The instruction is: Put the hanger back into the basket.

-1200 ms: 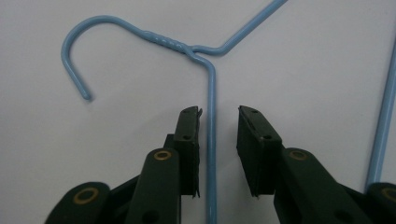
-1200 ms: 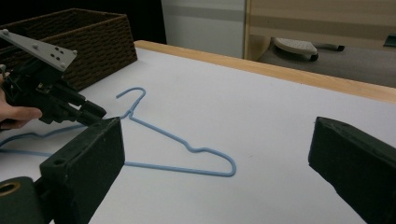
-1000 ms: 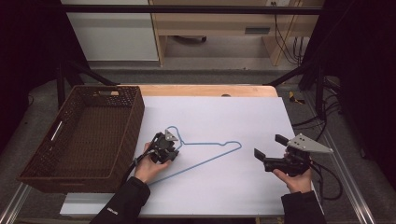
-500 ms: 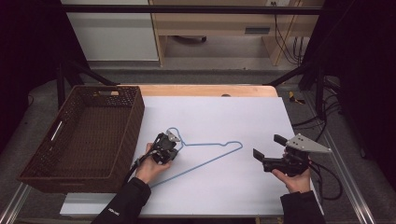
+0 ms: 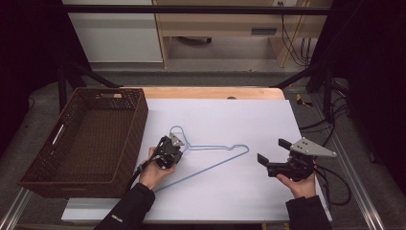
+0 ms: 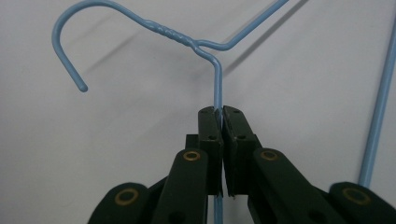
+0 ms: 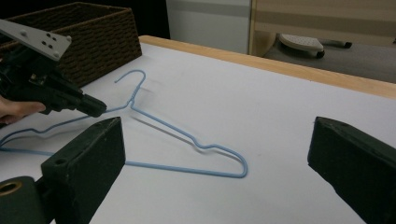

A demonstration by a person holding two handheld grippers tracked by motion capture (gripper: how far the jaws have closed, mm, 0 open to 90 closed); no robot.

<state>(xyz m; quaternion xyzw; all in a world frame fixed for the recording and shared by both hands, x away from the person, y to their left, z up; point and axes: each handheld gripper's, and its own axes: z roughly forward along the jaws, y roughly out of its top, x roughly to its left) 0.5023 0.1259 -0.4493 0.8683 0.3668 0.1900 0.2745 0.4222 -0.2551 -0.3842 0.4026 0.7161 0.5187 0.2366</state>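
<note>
**Left gripper clamped on wire hanger; right gripper stands off, jaws apart**

The blue wire hanger (image 5: 210,155) lies on the white table (image 5: 230,120), in the lower middle of the high view. Its hook curls toward the upper left, near the wicker basket (image 5: 86,139), and its far shoulder ends at centre frame. The long bottom wire runs down and to the left toward the person's left sleeve.

The left gripper (image 5: 174,146) sits at the hanger's neck, just below the hook. In the left gripper view its jaws have just been closing and are now pressed together on the hanger's wire (image 6: 217,88), which passes straight between the pads at centre frame. The twisted neck and the hook occupy the upper left of that view, and another stretch of blue wire runs along the right edge. The hook's shadow falls on the table, apart from the wire itself.

The right gripper (image 5: 270,155) is held in the person's right hand (image 5: 299,184) at the lower right of the high view, well apart from the hanger. Its jaws stand spread wide, with nothing between them. The right gripper view looks across the table at the hanger (image 7: 187,137), with the left gripper (image 7: 95,106) at the left of the frame and the basket (image 7: 93,32) in the upper left.

The basket stands at the left of the high view, beside the table's white surface.
</note>
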